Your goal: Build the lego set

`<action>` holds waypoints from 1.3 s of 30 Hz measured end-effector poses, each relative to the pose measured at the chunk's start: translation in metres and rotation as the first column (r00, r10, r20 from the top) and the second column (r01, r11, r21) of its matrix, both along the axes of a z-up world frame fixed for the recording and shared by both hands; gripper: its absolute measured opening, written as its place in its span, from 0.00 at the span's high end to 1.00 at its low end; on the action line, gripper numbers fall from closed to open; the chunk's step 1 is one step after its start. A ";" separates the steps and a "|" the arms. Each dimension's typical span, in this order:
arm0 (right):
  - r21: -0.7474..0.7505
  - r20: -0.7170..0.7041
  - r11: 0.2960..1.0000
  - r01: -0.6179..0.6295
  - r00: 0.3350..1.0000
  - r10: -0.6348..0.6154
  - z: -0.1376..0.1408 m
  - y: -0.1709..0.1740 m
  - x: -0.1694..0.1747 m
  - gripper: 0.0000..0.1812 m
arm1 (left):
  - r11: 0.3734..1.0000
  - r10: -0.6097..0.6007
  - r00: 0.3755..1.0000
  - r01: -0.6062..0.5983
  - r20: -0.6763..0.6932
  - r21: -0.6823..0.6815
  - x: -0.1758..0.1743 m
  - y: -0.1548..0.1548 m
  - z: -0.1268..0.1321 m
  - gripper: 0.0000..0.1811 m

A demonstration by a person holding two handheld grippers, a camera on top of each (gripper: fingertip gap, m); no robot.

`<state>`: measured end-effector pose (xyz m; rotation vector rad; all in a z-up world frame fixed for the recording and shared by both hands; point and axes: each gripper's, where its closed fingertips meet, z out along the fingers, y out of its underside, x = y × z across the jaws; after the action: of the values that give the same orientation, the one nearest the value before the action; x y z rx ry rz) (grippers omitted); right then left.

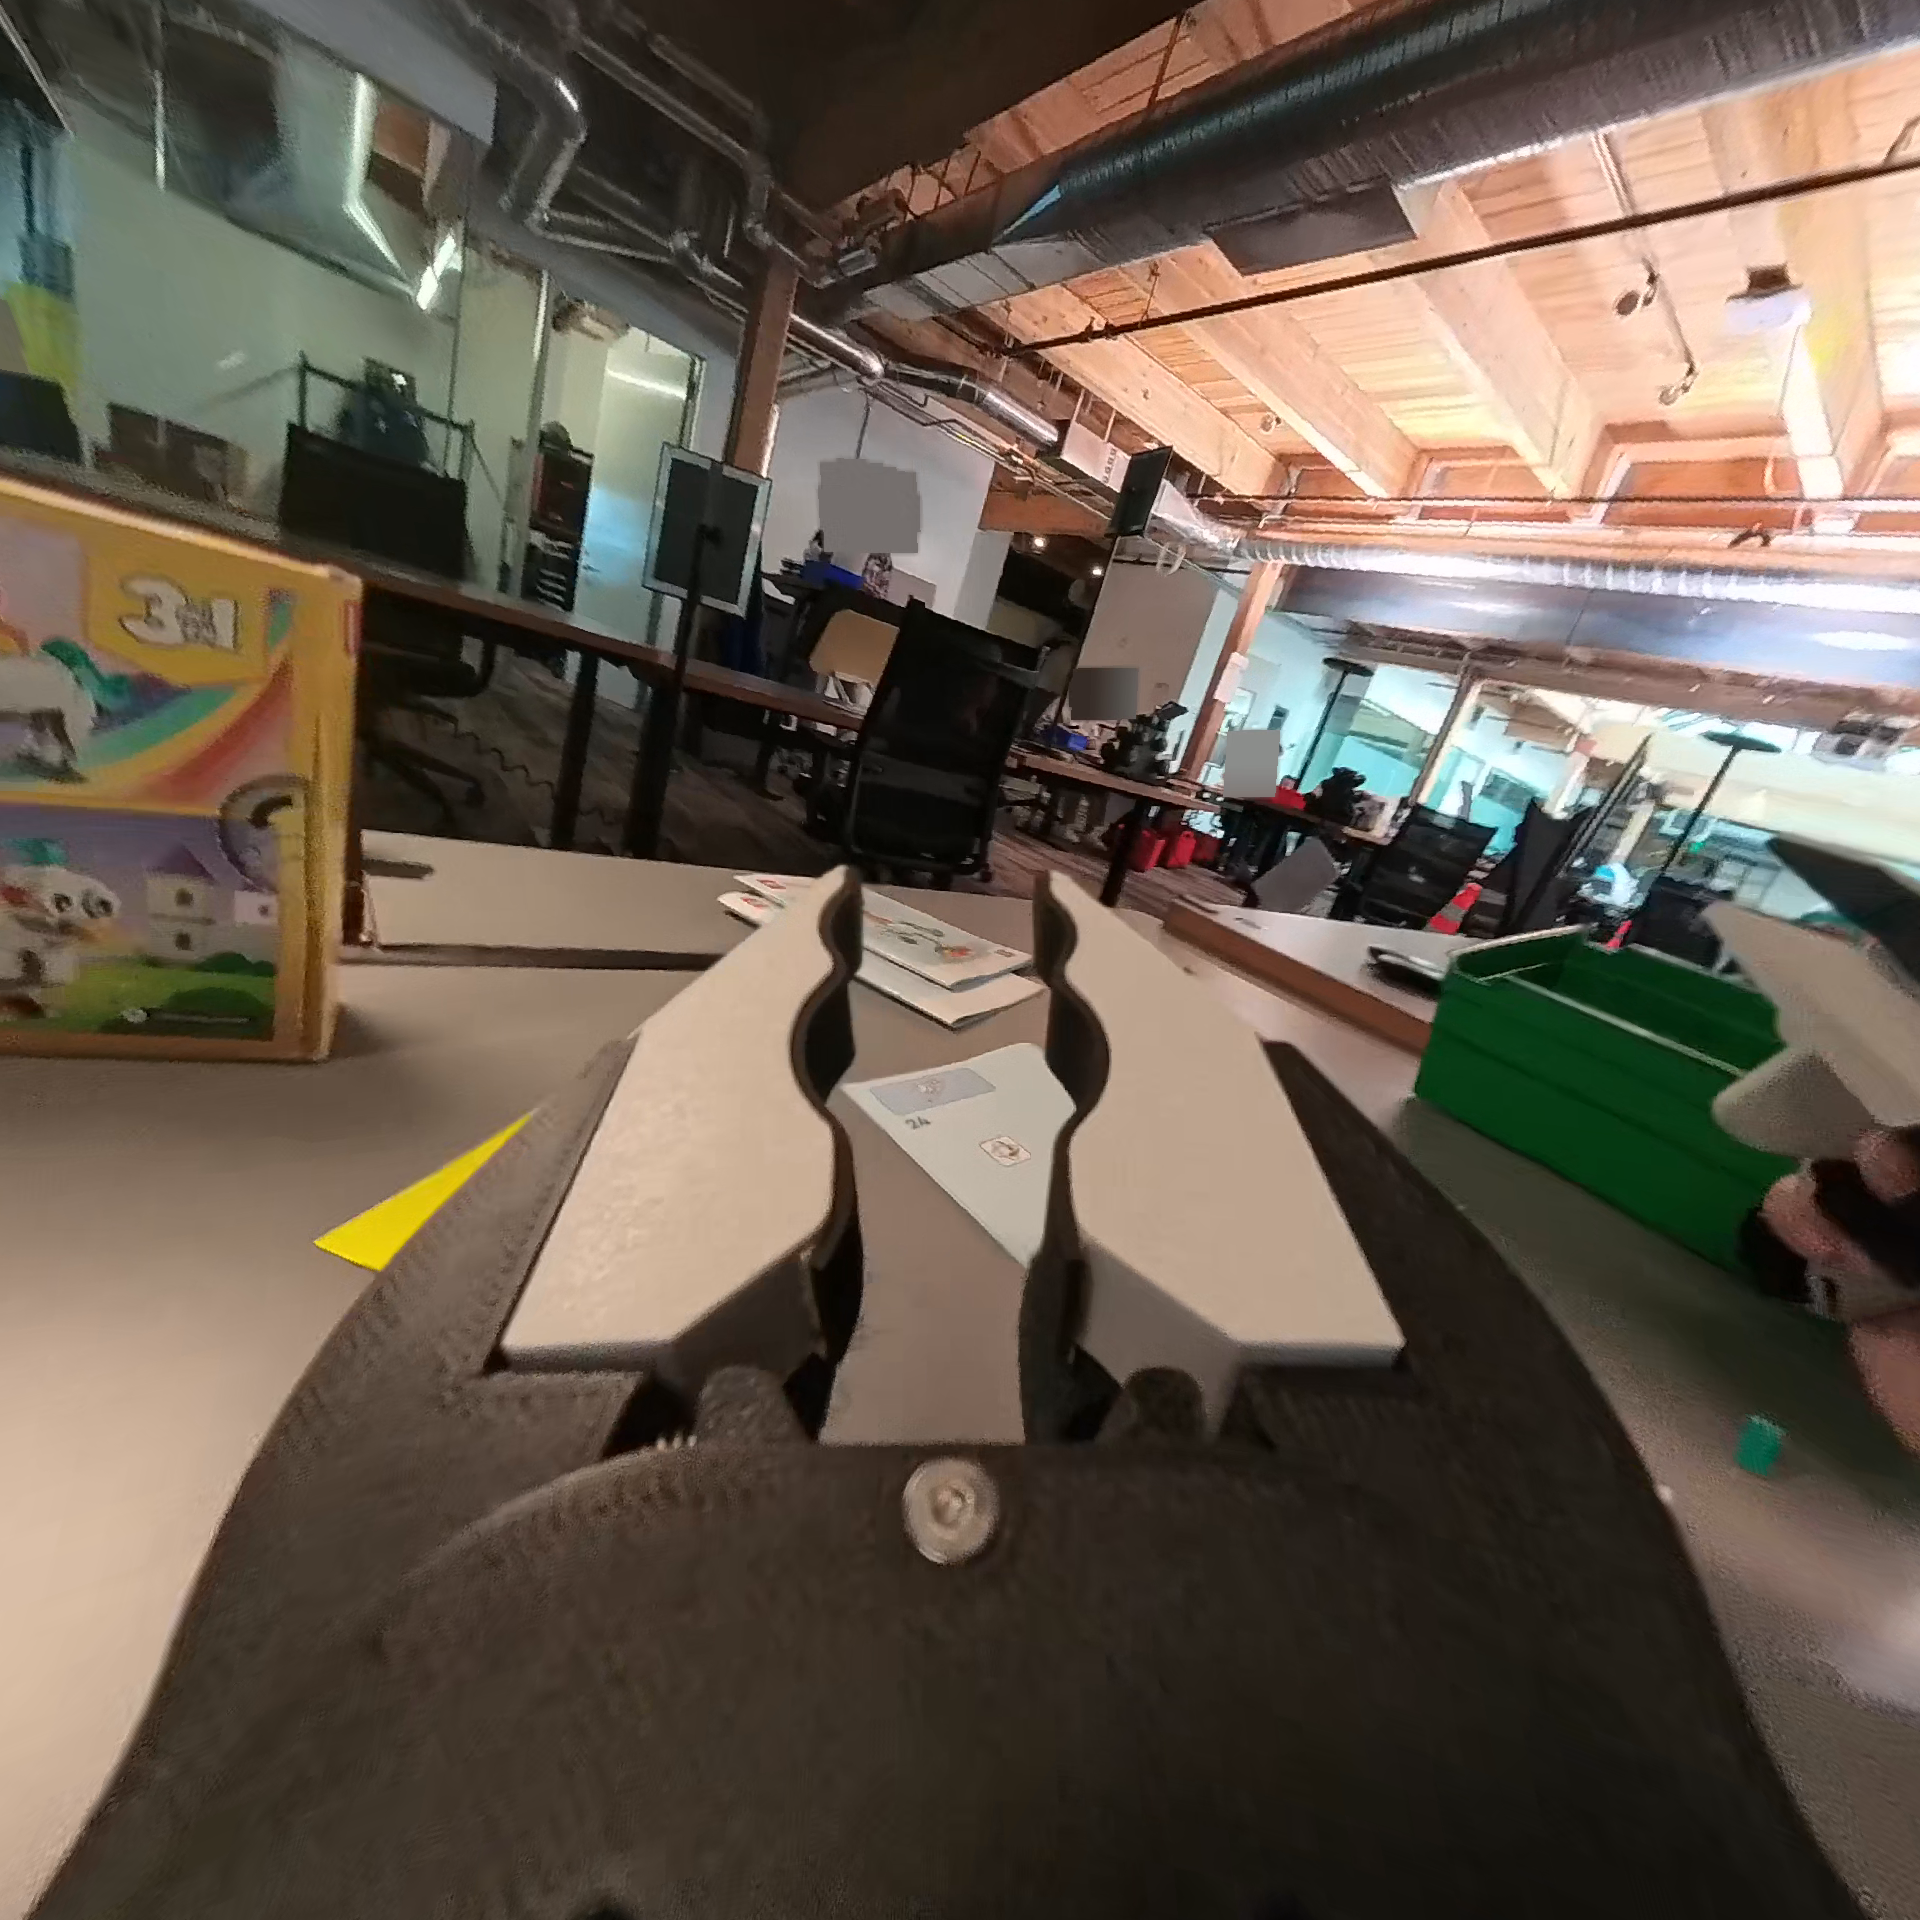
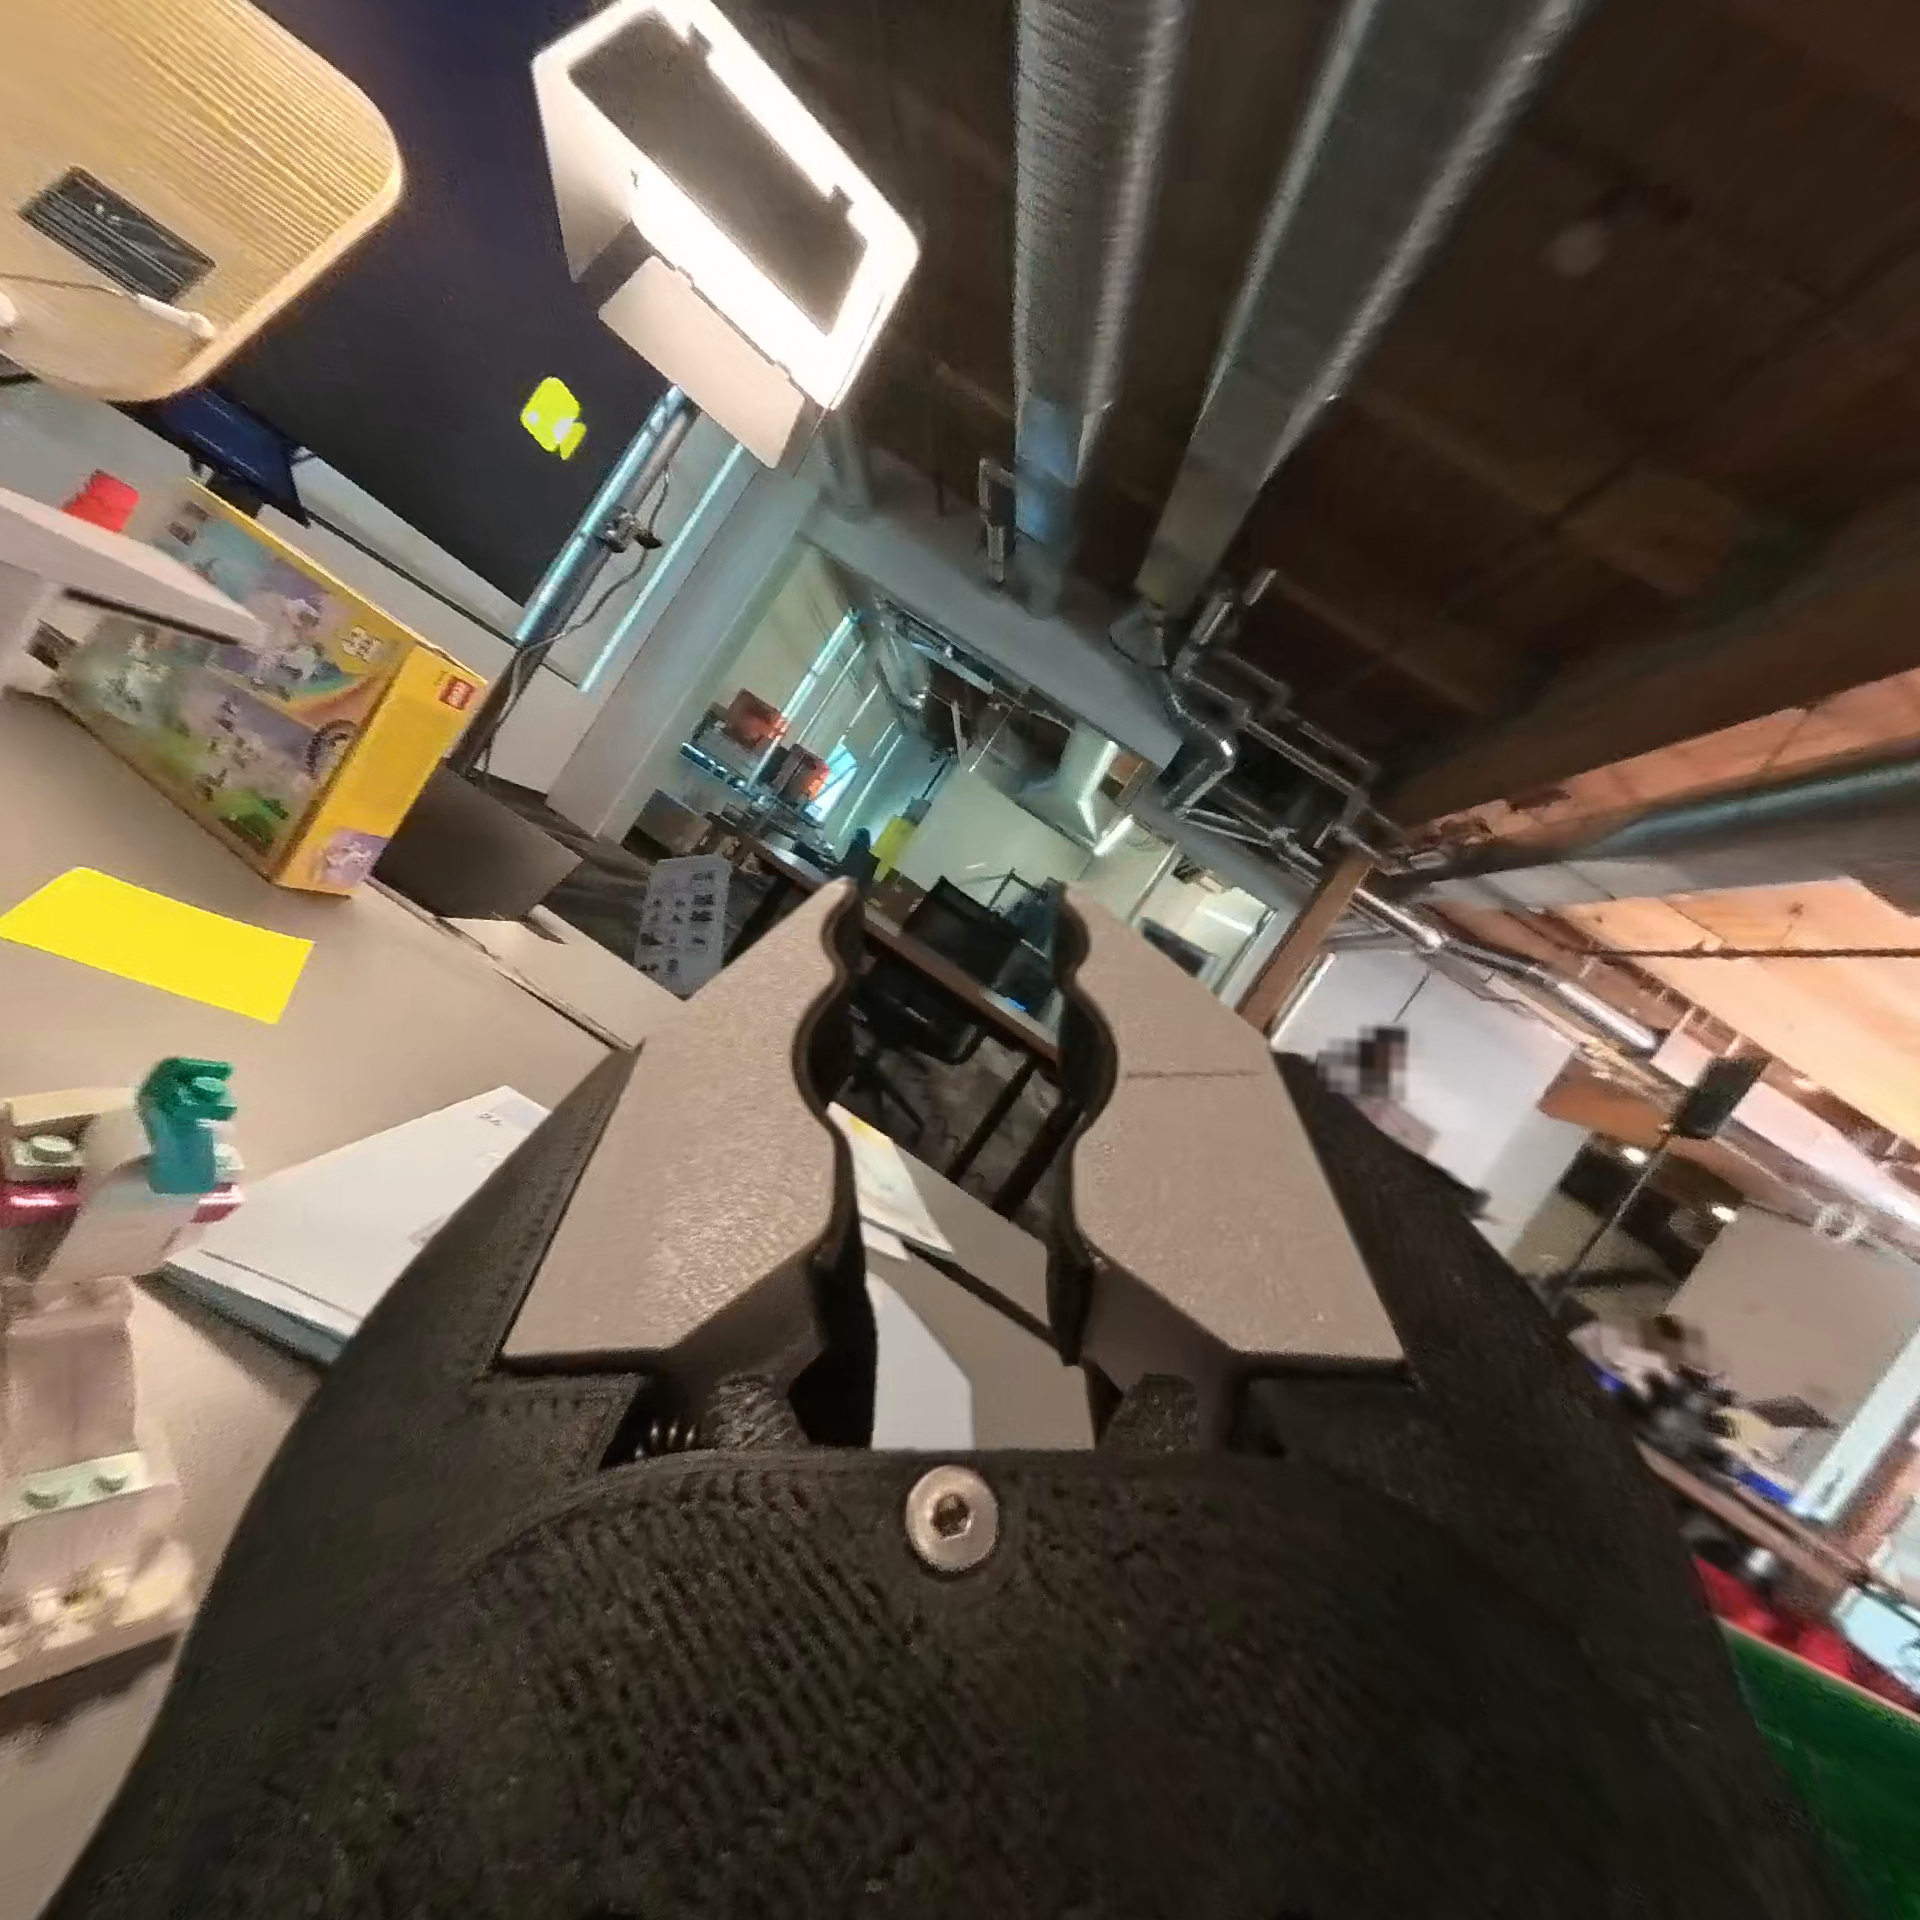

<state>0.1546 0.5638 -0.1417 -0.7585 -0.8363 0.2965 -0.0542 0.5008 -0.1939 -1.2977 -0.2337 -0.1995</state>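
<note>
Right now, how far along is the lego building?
Partly done: a half-built white model with a teal piece on top stands on the table. In hand: nothing; the left gripper and right gripper are both open and empty. Left: a loose teal brick, and the instruction booklet lies open.
</note>
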 end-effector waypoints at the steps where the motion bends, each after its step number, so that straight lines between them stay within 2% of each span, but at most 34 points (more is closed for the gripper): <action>1: -0.014 0.004 1.000 -0.015 1.000 0.015 -0.003 -0.002 -0.003 0.86 | 1.000 0.014 0.999 -0.014 -0.034 0.000 0.002 0.000 0.001 0.81; 4: -0.017 0.016 1.000 -0.004 1.000 0.005 -0.006 -0.004 -0.008 0.86 | 0.999 0.035 0.989 -0.035 -0.143 -0.001 0.013 0.003 0.005 0.79; 9: -0.041 -0.046 0.999 -0.032 0.998 0.030 0.003 -0.011 -0.006 0.86 | 1.000 -0.011 0.946 0.016 -0.325 0.014 0.052 0.009 0.011 0.73; 12: -0.033 -0.052 0.998 -0.045 0.998 0.044 0.005 -0.015 -0.006 0.86 | 0.998 0.054 0.908 -0.037 -0.416 0.049 0.062 -0.005 0.024 0.71; 14: -0.020 -0.046 0.999 -0.042 0.998 0.041 0.006 -0.017 -0.005 0.86 | 0.996 0.063 0.913 -0.032 -0.403 0.083 0.074 -0.025 0.045 0.71; 16: -0.019 -0.053 0.999 -0.046 0.998 0.045 0.007 -0.018 -0.004 0.86 | 0.997 0.009 0.917 0.023 -0.400 0.074 0.097 -0.048 0.061 0.70; 21: -0.028 -0.065 0.998 -0.063 0.996 0.061 0.009 -0.019 -0.003 0.86 | 0.996 -0.070 0.929 0.047 -0.364 -0.070 0.123 -0.118 0.082 0.71; 24: -0.031 -0.063 0.998 -0.063 0.996 0.061 0.009 -0.018 -0.003 0.86 | 0.997 -0.018 0.941 -0.009 -0.339 -0.079 0.105 -0.179 0.110 0.72; 26: -0.033 -0.066 0.997 -0.064 0.996 0.062 0.010 -0.018 -0.003 0.86 | 0.978 0.110 0.904 -0.173 -0.412 -0.118 0.068 -0.221 0.125 0.72; 28: -0.034 -0.069 0.997 -0.064 0.996 0.062 0.011 -0.017 -0.002 0.86 | 0.884 0.278 0.819 -0.423 -0.502 -0.201 0.010 -0.268 0.132 0.75; 29: -0.035 -0.072 0.997 -0.065 0.996 0.062 0.011 -0.017 -0.001 0.86 | 0.811 0.333 0.785 -0.521 -0.523 -0.266 -0.020 -0.290 0.128 0.75; 30: -0.036 -0.074 0.997 -0.064 0.995 0.062 0.012 -0.017 -0.001 0.86 | 0.739 0.356 0.778 -0.574 -0.518 -0.353 -0.046 -0.310 0.120 0.75; 33: -0.046 -0.069 0.997 -0.056 0.996 0.053 0.009 -0.014 0.000 0.86 | 0.587 0.325 0.863 -0.505 -0.387 -0.633 -0.091 -0.345 0.072 0.76; 36: -0.062 -0.061 0.997 -0.041 0.997 0.037 0.004 -0.008 0.000 0.86 | 0.489 0.303 0.900 -0.428 -0.313 -0.760 -0.114 -0.362 0.032 0.77; 39: -0.099 -0.055 0.995 -0.022 0.998 0.016 -0.003 0.001 0.000 0.87 | 0.387 0.229 0.953 -0.277 -0.199 -0.879 -0.114 -0.370 -0.011 0.79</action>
<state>0.1548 0.5649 -0.1442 -0.8320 -0.7824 0.3761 -0.1683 0.1309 -0.2045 -2.3437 -0.5525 0.2944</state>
